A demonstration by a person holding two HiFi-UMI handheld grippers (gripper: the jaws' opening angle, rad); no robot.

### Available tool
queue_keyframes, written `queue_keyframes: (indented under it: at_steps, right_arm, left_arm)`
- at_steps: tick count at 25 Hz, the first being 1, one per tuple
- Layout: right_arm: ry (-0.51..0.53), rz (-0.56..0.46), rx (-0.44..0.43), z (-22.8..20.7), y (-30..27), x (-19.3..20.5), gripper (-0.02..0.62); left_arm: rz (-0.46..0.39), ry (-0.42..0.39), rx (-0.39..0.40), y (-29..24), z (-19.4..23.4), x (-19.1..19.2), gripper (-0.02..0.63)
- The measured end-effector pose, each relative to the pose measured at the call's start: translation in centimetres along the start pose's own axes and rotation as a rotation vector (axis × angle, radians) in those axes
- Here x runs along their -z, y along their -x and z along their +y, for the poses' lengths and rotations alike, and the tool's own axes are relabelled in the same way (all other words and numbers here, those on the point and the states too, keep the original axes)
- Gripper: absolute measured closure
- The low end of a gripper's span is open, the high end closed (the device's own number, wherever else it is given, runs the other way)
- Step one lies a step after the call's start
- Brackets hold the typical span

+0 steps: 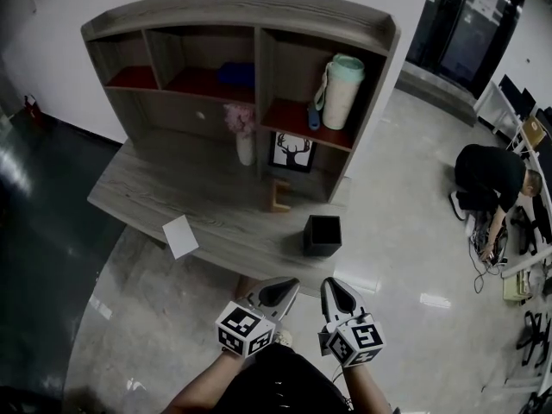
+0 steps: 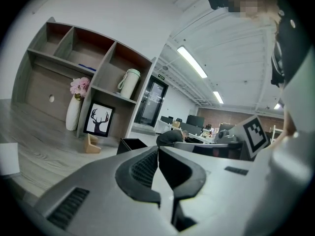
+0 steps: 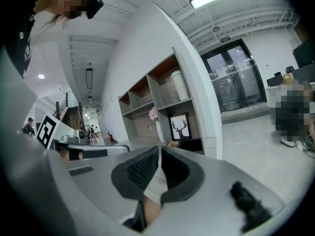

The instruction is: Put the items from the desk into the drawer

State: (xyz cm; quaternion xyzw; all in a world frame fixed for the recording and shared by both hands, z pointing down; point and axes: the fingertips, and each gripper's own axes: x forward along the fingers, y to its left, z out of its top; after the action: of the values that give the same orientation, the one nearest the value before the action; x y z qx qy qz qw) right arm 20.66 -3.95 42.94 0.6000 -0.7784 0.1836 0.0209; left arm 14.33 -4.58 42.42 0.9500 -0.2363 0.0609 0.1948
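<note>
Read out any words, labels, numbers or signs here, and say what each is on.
No text is readable.
Green sign above the door: too small to read.
Left marker cube and right marker cube: square patterns, no letters.
Deer picture: no words.
Card: blank.

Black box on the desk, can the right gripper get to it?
Probably yes. The black box stands at the desk's near edge, just ahead of the right gripper, with nothing between them. The jaws are shut, so they would have to open first.
</note>
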Motion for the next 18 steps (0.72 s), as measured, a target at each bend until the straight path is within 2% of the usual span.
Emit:
queue_keyframes:
  at_steps: [9, 16, 17, 18]
  right_arm:
    - [0.068, 0.050, -0.079, -2.7, -3.8, -0.9, 0.583]
    - [0.174, 0.133, -0.191, -3.7, -6.6, -0.7, 0.580]
    - [0.201, 0.153, -0.210, -3.9, -6.9, -0.7, 0.572]
    - [0.234, 0.178, -0.232, -3.9, -7.3, -0.6, 0.520]
  left_arm:
    - [0.016, -0.004, 0.014, -4.9, 1.2, -0.6, 0.594]
    - [0.035, -0.009, -0.025, -7.2, 2.9, -0.5, 0.594]
    - [0.035, -0.007, -0.028, -7.5, 3.1, -0.6, 0.594]
    - [0.034, 0.000, -0.033, -7.8, 3.4, -0.8, 0.594]
